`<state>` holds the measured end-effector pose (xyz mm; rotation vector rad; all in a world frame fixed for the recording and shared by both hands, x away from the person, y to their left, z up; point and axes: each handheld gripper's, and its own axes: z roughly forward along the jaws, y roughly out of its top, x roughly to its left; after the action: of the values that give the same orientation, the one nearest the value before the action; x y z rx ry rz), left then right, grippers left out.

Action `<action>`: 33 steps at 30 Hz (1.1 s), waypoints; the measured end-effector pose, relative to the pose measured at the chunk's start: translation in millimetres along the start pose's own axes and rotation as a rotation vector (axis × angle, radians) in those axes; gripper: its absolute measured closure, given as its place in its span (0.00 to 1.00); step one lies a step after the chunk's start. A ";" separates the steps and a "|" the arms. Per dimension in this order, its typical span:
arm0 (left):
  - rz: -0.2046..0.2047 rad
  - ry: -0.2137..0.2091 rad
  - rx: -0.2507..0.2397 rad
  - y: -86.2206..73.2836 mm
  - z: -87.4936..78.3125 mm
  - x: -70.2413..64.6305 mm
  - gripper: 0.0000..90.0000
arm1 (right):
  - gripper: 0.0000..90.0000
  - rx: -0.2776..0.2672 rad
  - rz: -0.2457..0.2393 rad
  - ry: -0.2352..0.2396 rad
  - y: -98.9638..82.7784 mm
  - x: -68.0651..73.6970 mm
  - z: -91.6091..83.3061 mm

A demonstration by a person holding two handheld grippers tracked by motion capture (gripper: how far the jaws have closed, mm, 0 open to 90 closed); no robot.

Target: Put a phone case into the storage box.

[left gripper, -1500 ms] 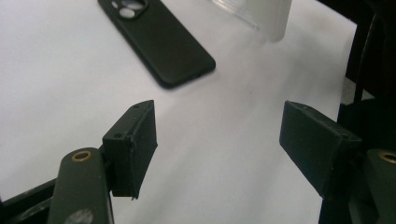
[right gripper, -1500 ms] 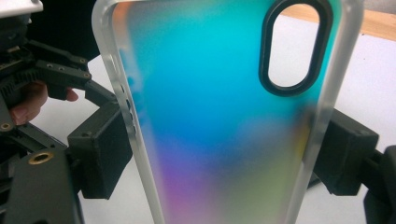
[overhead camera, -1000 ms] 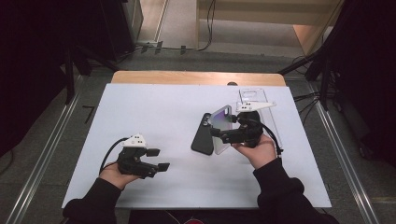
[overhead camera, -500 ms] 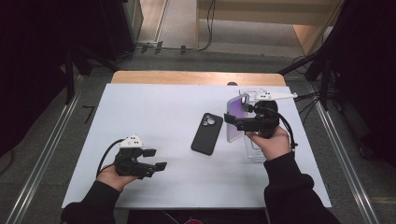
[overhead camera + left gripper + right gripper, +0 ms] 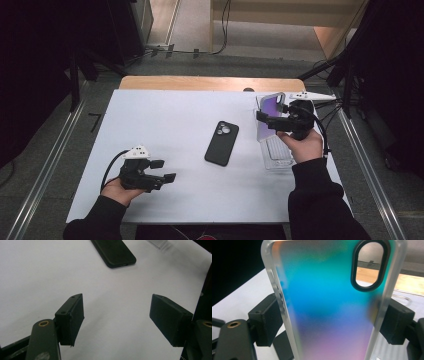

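Note:
A black phone point(image 5: 221, 143) lies face down in the middle of the white table point(image 5: 165, 115); its near end is at the top of the left gripper view point(image 5: 113, 251). My right gripper point(image 5: 267, 121) is shut on an iridescent phone case point(image 5: 270, 106) with frosted edges, held upright above the table's right side. In the right gripper view the case point(image 5: 329, 302) stands between the pads point(image 5: 265, 320), which press on its two long edges, its camera cut-out at the top. My left gripper point(image 5: 164, 170) rests at the front left, open, with bare table between its jaws point(image 5: 116, 320).
A clear plastic tray point(image 5: 277, 152) lies on the table just below the right hand. A wooden strip point(image 5: 210, 83) runs along the table's far edge. Metal rails and dark floor flank both sides.
The right gripper has carried the case away from beside the phone, to the right and farther back, over the clear tray. The left gripper and the phone have stayed put.

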<state>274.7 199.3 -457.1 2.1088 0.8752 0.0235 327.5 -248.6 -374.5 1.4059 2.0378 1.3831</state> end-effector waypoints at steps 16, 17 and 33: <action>-0.006 -0.001 -0.001 0.0 1.4 1.7 0.31 | 0.17 -0.015 0.067 -0.157 7.3 -50.3 5.6; -0.006 -0.003 -0.003 0.0 1.7 1.5 0.31 | 0.17 -0.017 0.069 -0.159 7.5 -53.6 8.3; -0.005 -0.014 -0.003 0.2 2.8 1.7 0.31 | 0.17 0.008 0.093 -0.257 16.0 -83.0 64.3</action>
<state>277.0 198.3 -459.2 2.1017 0.8715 0.0070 419.8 -283.3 -413.9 1.6084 1.8368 1.1597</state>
